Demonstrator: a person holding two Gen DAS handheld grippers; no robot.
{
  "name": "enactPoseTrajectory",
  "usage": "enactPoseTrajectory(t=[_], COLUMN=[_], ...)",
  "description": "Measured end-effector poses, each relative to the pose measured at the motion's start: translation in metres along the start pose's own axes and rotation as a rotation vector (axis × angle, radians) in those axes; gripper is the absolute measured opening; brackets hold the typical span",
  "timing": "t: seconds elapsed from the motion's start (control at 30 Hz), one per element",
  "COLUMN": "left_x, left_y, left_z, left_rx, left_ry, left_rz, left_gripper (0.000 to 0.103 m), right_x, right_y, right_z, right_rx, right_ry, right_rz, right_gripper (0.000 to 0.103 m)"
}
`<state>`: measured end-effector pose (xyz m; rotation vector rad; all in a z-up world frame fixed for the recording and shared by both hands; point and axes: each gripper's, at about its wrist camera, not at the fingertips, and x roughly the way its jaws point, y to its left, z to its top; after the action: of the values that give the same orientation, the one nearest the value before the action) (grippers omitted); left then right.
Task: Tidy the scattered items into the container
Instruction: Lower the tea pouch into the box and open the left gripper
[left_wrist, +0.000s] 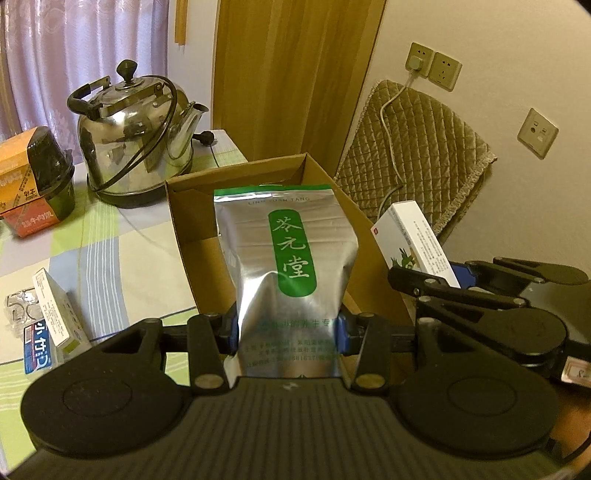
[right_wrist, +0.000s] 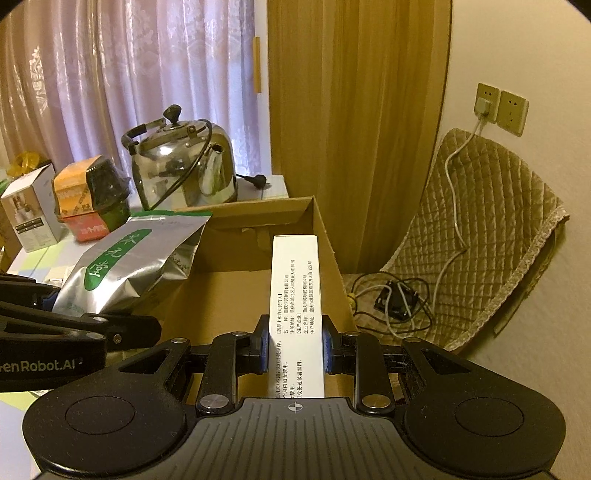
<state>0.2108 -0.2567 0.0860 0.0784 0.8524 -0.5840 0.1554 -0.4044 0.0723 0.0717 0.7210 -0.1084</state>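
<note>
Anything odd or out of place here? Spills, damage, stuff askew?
No spills or damage. Both claws hold items over the cardboard box: the left claw a silver pouch, the right claw a white carton. Still scattered on the table: a small box and toothpaste box.

Black hand-held gripper (right_wrist: 294, 349): ribbed housing, silver rivets, blue pads (right_wrist: 263, 349).

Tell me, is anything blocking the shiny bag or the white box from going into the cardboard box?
Nothing visible is. The silver bag and the white box are both held over the open cardboard box, whose visible floor looks bare.
</note>
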Motion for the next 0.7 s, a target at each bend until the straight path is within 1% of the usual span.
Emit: enactPoseTrajectory(t=[0.3, 0.7], left_x=[0.017, 0.029], left_y=[0.004, 0.003], left_z=[0.008, 0.004], left_rx=[-0.039, -0.04], left_ry=[-0.005, 0.011], left_rz=[-0.001, 0.005], left_gripper=[0.04, 0.04], right_x=[0.015, 0.025], right_y=[-0.003, -0.004], right_z=[0.0, -0.006], right_rx=[-0.001, -0.001], right_ry=[0.016, 0.038], right_rz=[-0.003, -0.002], right_gripper=[0.029, 0.029])
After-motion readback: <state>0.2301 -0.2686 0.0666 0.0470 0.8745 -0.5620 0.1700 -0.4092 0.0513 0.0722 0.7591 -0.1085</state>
